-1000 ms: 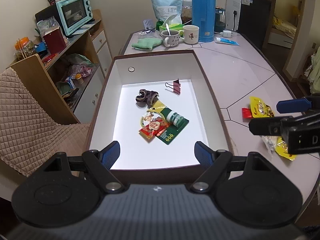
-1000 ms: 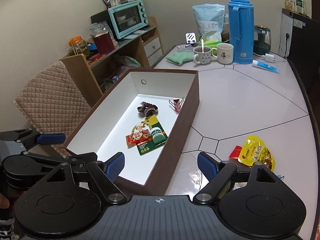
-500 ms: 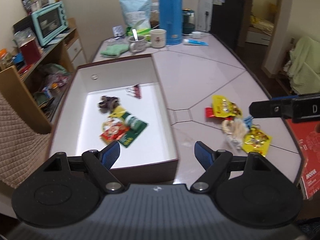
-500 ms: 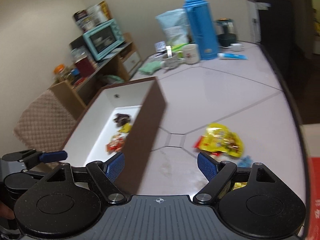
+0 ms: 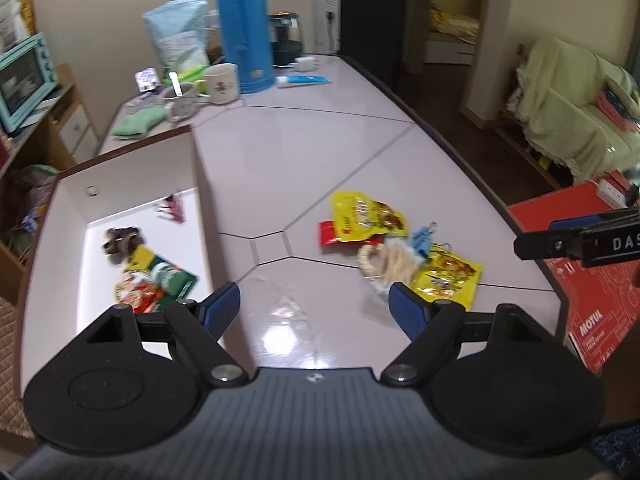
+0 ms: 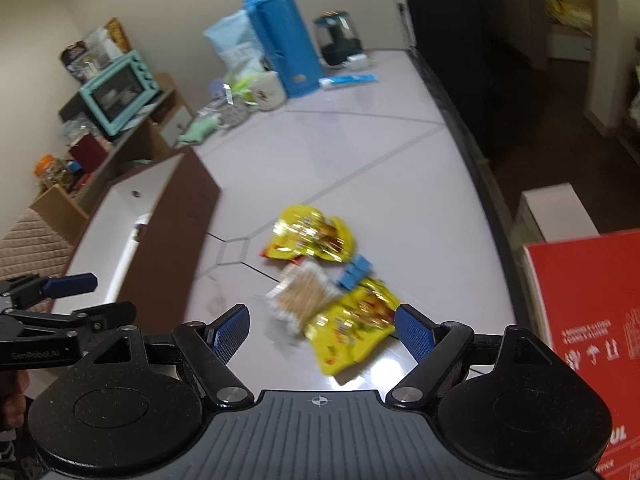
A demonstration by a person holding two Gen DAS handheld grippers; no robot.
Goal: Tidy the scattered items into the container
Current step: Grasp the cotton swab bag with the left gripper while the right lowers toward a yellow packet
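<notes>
A brown box (image 5: 202,184) with a white inside stands at the table's left and holds a green-and-red snack packet (image 5: 154,282), a dark hair tie (image 5: 120,240) and a red binder clip (image 5: 172,208). Loose on the table to its right lie a yellow packet (image 5: 366,216) (image 6: 312,238), a bag of cotton swabs (image 5: 390,262) (image 6: 306,298), a blue binder clip (image 5: 424,238) (image 6: 354,272) and a second yellow packet (image 5: 446,280) (image 6: 352,330). My left gripper (image 5: 314,306) is open beside the box. My right gripper (image 6: 320,330) is open, its fingers either side of the nearer packet.
At the table's far end stand a blue thermos (image 5: 244,28), two mugs (image 5: 218,82), a green cloth (image 5: 138,122) and a blue tube (image 5: 302,79). A red carton (image 6: 588,320) sits past the table's right edge. A teal toaster oven (image 6: 118,92) rests on the left shelf.
Both grippers have swung right, away from above the box and toward the loose items on the table. The yellow packets and swabs now sit in the middle of both views.
</notes>
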